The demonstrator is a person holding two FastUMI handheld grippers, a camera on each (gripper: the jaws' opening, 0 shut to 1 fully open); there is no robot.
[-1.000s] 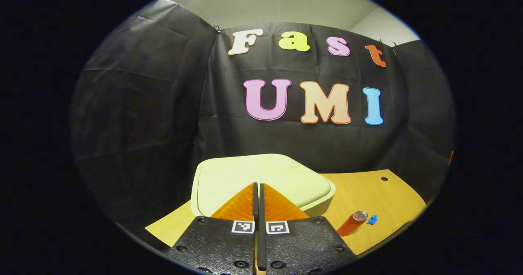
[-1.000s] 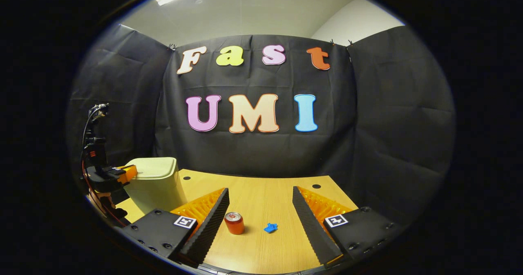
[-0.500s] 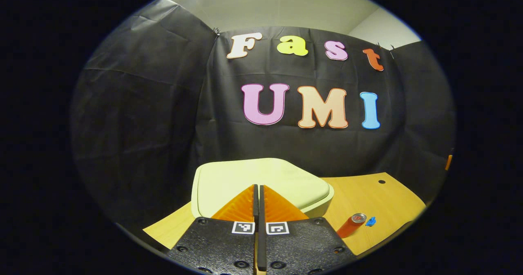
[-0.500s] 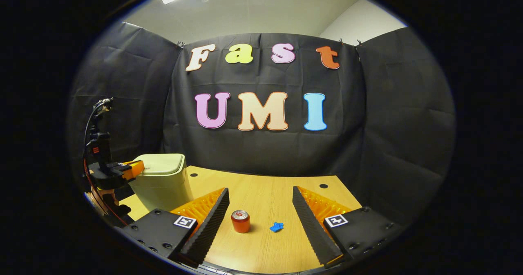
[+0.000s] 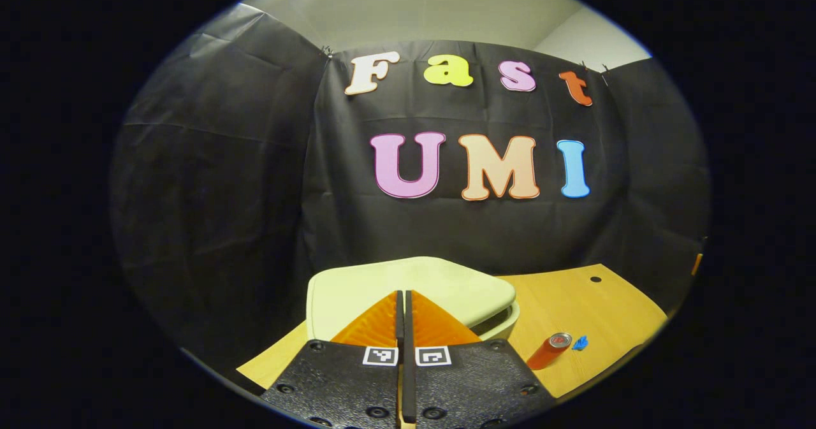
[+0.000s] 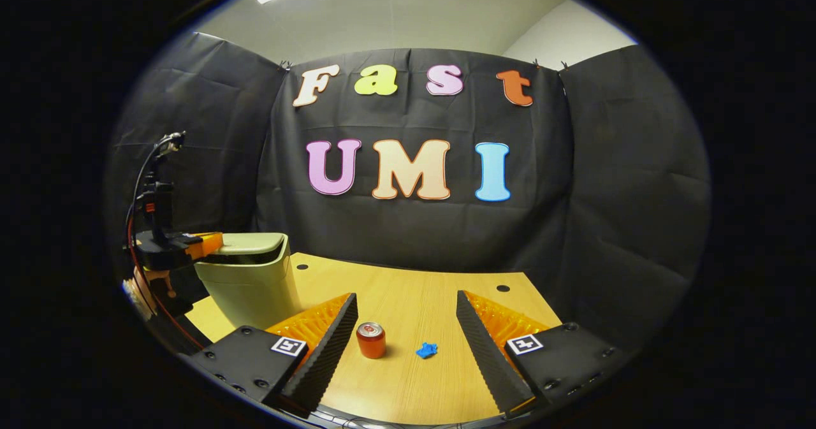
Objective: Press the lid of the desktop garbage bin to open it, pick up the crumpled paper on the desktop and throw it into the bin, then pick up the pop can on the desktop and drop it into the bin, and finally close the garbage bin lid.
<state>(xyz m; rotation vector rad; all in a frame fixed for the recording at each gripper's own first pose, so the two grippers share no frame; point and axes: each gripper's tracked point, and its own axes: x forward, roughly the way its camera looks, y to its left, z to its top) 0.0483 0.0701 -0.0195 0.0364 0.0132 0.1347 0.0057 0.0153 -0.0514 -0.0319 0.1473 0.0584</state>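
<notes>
Wood desk [image 6: 408, 308]: left gripper [image 5: 403, 301] fingers together on bin lid [image 5: 440, 282] to pop it; right gripper [image 6: 406, 327] wide, framing can [image 6: 370, 340] & paper [image 6: 426, 350].

A wooden table [image 6: 408, 301] carries a pale green bin [image 6: 252, 282], a red can [image 6: 370, 340] and blue crumpled paper [image 6: 426, 350].

Bin lid [image 6: 250, 243]: was flush on the garbage bin [image 6: 252, 285]; now raised, with a dark gap under its front edge.
Left hand-held gripper [image 6: 213, 243]: closed tips sit higher than before, at the lifted lid's edge.
</notes>
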